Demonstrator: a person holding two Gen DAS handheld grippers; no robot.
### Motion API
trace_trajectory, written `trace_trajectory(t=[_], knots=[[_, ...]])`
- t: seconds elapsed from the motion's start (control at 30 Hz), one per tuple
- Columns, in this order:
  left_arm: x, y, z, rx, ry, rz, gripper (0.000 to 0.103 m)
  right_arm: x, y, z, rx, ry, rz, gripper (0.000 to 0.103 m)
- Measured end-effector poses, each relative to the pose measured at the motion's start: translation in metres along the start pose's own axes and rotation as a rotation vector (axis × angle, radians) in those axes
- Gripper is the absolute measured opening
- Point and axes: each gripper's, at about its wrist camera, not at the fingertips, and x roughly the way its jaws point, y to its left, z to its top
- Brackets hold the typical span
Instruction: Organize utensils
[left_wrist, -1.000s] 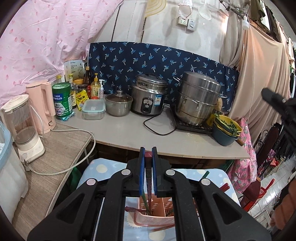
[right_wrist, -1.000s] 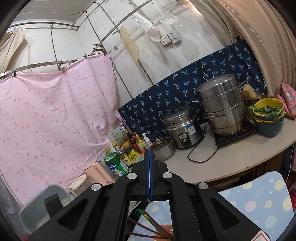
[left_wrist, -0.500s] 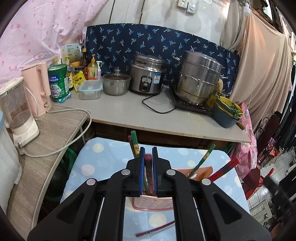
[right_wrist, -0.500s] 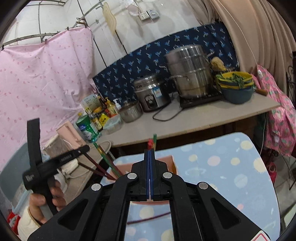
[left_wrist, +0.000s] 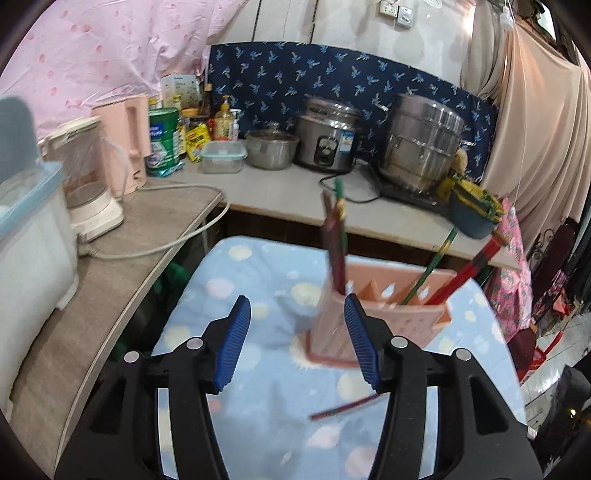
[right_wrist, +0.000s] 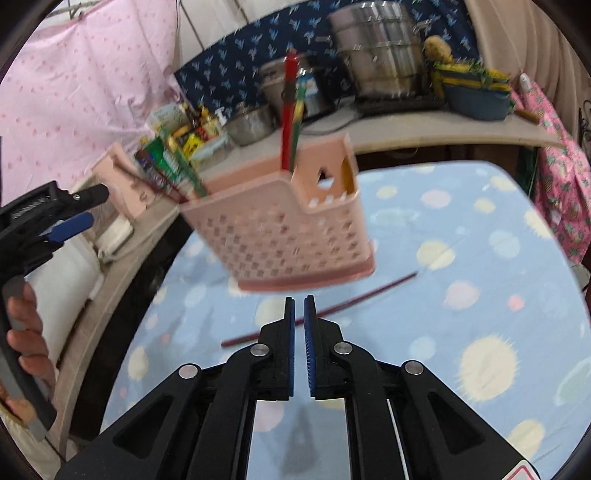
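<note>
**Chopsticks mostly in the caddy, one loose**

Chopsticks (left_wrist: 337, 236) stand in the pink caddy (right_wrist: 280, 225) on the dotted desk (right_wrist: 480, 236). One dark chopstick (right_wrist: 354, 301) lies flat just near of it. Left tongs (left_wrist: 297, 343) just sprang wide open, holding nothing. Right tongs (right_wrist: 299, 343) have cracked open a sliver, empty, over the loose stick.

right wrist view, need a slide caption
Right gripper, slightly open, above a loose chopstick beside the pink holder.
</note>
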Motion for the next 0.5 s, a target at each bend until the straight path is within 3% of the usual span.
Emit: trace_trajectory(t=[0.23, 0.5], knots=[[0.014, 0.042, -0.061, -0.052, 0.133, 0.059, 0.052, 0.054, 0.043, -0.021, -0.044, 0.099, 0.056, 0.019], [0.019, 0.073, -0.091, -0.093, 0.198, 0.079, 0.052, 0.115, 0.077, -0.013, -0.097, 0.156, 0.028, 0.019]])
